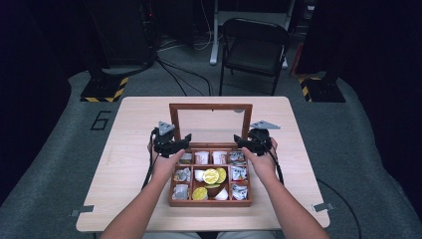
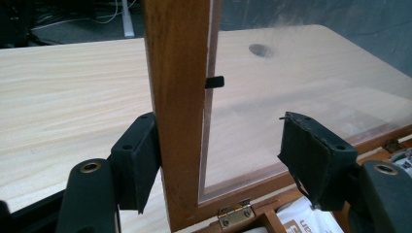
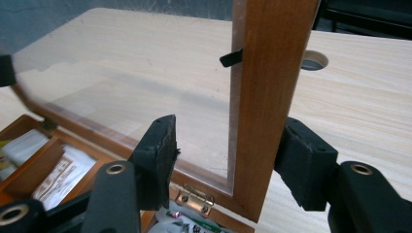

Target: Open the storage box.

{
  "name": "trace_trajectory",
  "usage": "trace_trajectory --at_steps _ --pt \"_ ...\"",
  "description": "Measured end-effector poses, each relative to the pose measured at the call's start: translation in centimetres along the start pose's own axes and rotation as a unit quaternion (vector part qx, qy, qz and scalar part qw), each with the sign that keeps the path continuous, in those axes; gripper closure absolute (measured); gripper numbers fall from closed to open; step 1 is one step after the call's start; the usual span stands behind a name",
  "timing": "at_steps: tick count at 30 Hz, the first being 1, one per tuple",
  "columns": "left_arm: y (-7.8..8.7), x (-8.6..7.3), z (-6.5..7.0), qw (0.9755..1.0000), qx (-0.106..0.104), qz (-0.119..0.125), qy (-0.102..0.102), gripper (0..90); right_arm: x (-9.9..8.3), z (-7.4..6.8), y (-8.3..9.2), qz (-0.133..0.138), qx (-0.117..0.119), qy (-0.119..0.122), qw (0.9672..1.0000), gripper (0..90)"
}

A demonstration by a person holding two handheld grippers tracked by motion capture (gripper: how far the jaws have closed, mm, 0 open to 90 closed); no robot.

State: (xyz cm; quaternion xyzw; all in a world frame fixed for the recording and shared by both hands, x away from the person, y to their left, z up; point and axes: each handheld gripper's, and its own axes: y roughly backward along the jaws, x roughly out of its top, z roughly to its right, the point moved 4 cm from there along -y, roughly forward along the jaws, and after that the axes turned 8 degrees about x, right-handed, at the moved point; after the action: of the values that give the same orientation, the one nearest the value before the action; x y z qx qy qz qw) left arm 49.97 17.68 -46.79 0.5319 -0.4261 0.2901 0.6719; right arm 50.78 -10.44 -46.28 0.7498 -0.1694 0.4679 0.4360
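The lid [image 1: 209, 123] looks stiff, but its clear pane could break. Hold its wooden sides. The left gripper [image 2: 218, 160] and right gripper [image 3: 228, 160] are open around them.

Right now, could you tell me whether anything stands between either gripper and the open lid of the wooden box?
Nothing visible does. The left gripper already straddles one side rail of the lid, its outer pad against the wood. The right gripper straddles the other rail, jaws open around it.
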Motion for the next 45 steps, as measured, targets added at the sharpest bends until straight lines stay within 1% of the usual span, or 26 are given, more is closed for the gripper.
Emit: trace_trajectory --at_steps 1,2,3,4,5,10,14,15,18,19,20,23,24,25,27,29,31,32,34,35,38,39,42,43,44,45 --pt "-0.2 0.0 0.0 1.0000 0.004 0.000 0.003 32.1 0.2 -0.2 -0.4 -0.002 -0.014 -0.008 0.9999 42.1" --pt "-0.2 0.0 0.0 1.0000 0.004 0.000 0.003 32.0 0.2 -0.2 -0.4 -0.002 -0.014 -0.008 0.9999 42.1" --pt "-0.3 0.0 0.0 1.0000 0.006 -0.002 0.007 32.0 0.4 -0.3 -0.7 -0.008 -0.024 -0.012 0.9996 40.6" --pt "-0.3 0.0 0.0 1.0000 0.006 -0.002 0.007 31.8 0.4 -0.3 -0.7 -0.008 -0.024 -0.012 0.9996 40.6" --pt "-0.5 0.1 -0.1 0.9999 0.006 -0.010 0.010 31.4 0.5 -0.4 -0.9 -0.009 -0.029 -0.015 0.9994 40.2" --pt "-0.9 0.2 -0.2 0.9999 0.006 -0.014 0.008 31.1 0.7 -0.1 -1.2 -0.010 -0.026 -0.024 0.9993 40.5" --pt "-1.1 0.2 -0.1 0.9998 0.015 -0.013 0.006 30.5 0.7 0.1 -1.2 -0.014 -0.023 -0.026 0.9993 42.3" --pt "-1.1 0.1 -0.1 0.9998 0.017 -0.014 0.003 30.5 0.7 0.1 -1.1 -0.014 -0.017 -0.033 0.9992 43.5" --pt "-1.2 0.0 -0.1 0.9997 0.016 -0.018 0.004 30.6 0.8 0.2 -1.0 -0.014 -0.016 -0.027 0.9994 44.3" --pt "-1.2 -0.1 -0.1 0.9996 0.014 -0.022 0.012 30.6 0.8 0.2 -0.9 -0.015 -0.014 -0.026 0.9995 44.9" --pt "-1.2 -0.2 -0.1 0.9996 0.012 -0.021 0.016 30.6 0.8 0.2 -0.9 -0.015 -0.014 -0.026 0.9995 44.9" --pt "-1.2 -0.2 -0.1 0.9995 0.010 -0.021 0.021 30.6 0.8 0.3 -0.9 -0.016 -0.011 -0.018 0.9996 45.1" --pt "-1.2 -0.2 -0.1 0.9995 0.010 -0.021 0.021 30.6 0.8 0.3 -0.9 -0.016 -0.011 -0.018 0.9996 45.1" --pt "-1.3 -0.3 -0.1 0.9994 0.010 -0.025 0.023 30.6 0.8 0.3 -1.0 -0.016 -0.010 -0.023 0.9996 45.0" --pt "-1.5 -0.2 -0.1 0.9993 0.013 -0.026 0.023 30.5 0.8 0.3 -1.0 -0.015 -0.010 -0.023 0.9996 45.0" --pt "-1.6 -0.1 -0.1 0.9991 0.015 -0.033 0.024 29.3 0.8 0.4 -1.2 -0.021 -0.013 -0.023 0.9994 44.3" --pt "-1.8 0.0 -0.1 0.9989 0.016 -0.037 0.026 28.1 0.8 0.4 -1.4 -0.023 -0.013 -0.028 0.9993 43.3" --pt "-1.9 0.0 -0.1 0.9988 0.017 -0.039 0.025 28.1 0.8 0.5 -1.5 -0.024 -0.013 -0.025 0.9993 42.3" --pt "-2.0 0.0 -0.1 0.9986 0.018 -0.041 0.027 28.1 0.9 0.6 -1.6 -0.027 -0.011 -0.029 0.9992 40.8" --pt "-2.1 0.1 -0.1 0.9985 0.019 -0.045 0.023 28.1 0.9 0.6 -1.7 -0.028 -0.010 -0.031 0.9991 40.0" --pt "-2.4 0.1 -0.1 0.9983 0.023 -0.045 0.027 28.2 1.0 0.6 -2.0 -0.031 -0.013 -0.034 0.9989 38.4" --pt "-2.5 0.0 -0.1 0.9982 0.026 -0.046 0.027 28.1 1.0 0.6 -2.2 -0.032 -0.020 -0.031 0.9988 37.7" --pt "-2.6 0.0 -0.1 0.9982 0.027 -0.046 0.028 28.0 1.0 0.5 -2.4 -0.032 -0.024 -0.026 0.9989 36.4" --pt "-2.6 0.1 -0.1 0.9981 0.027 -0.047 0.030 28.0 0.9 0.3 -2.5 -0.033 -0.032 -0.024 0.9986 35.6" --pt "-2.6 0.1 -0.1 0.9981 0.027 -0.047 0.030 28.0 0.9 0.3 -2.5 -0.033 -0.032 -0.024 0.9986 35.6" --pt "-2.8 0.0 -0.1 0.9980 0.028 -0.046 0.033 28.0 0.9 0.3 -2.6 -0.034 -0.040 -0.021 0.9984 35.5"
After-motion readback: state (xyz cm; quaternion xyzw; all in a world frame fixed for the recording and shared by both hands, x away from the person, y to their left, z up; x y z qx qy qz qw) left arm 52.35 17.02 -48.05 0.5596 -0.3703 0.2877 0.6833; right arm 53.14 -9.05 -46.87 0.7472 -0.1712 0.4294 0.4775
